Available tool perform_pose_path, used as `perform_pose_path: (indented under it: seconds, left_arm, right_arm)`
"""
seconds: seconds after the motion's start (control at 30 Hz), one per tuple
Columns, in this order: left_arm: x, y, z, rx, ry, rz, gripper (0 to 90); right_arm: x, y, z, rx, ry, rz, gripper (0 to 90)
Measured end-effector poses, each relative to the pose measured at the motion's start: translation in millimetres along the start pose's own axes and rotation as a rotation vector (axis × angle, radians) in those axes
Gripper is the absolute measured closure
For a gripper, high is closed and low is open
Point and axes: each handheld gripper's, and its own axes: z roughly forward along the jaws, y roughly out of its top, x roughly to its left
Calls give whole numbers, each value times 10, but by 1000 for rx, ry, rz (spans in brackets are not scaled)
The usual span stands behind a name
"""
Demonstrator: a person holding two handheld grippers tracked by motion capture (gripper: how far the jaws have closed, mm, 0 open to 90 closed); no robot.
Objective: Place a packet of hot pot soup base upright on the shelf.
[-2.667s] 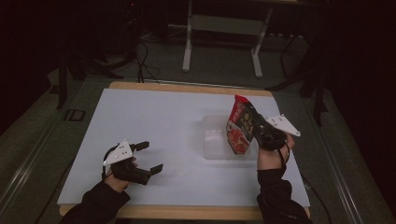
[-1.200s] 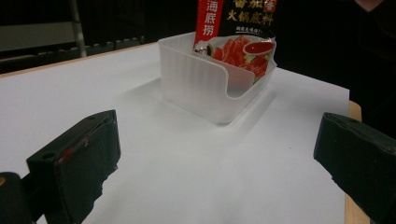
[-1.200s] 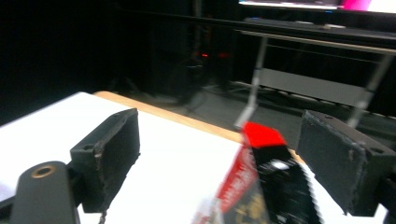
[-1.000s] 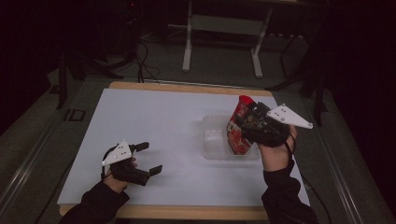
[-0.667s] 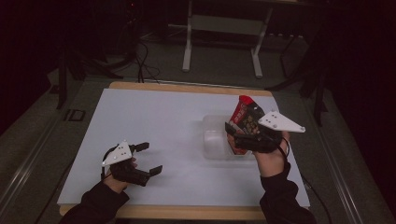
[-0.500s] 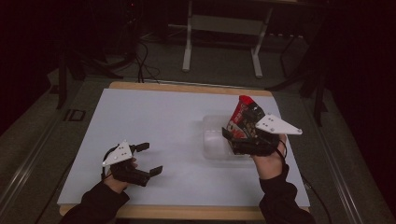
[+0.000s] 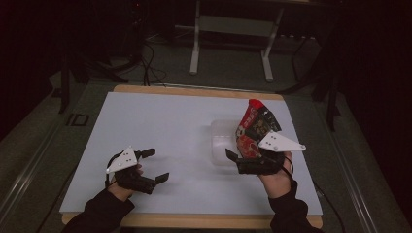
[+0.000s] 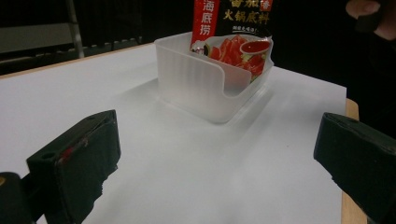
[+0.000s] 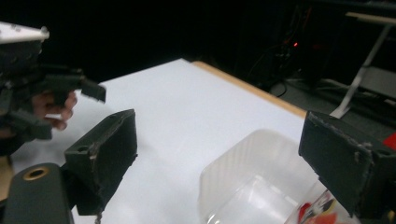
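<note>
A white sheet is covering the wooden table, which is standing in a dark room with a metal stand on the floor beyond its far edge. At the near left, the left gripper is resting low over the sheet with its jaws spread wide and nothing between them. At the near right, the right gripper is sitting just at the near edge of the clear plastic tub; the right gripper view is showing its jaws wide apart, gripping nothing. The red sauce packet is standing upright in the tub, its lower end inside the walls in the left gripper view and its top leaning against the far right side. The placing step is looking finished, so the next move is probably calling for the right hand to be drawing back toward the near edge without brushing the packet or nudging the light tub. The tub is lying close to the right edge of the sheet, so room is tight there, while the middle and far left are lying open for any move.
</note>
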Motion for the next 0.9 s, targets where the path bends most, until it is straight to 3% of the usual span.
perform_pose_path:
  seconds: [0.47, 0.9]
  left_arm:
    - [-15, 8, -11, -6, -16, 8, 9]
    - [-45, 17, -15, -13, -43, 25, 9]
  right_arm:
    - [40, -349, -8, 26, 61, 16, 116]
    - [-30, -613, -121, 67, 41, 47, 115]
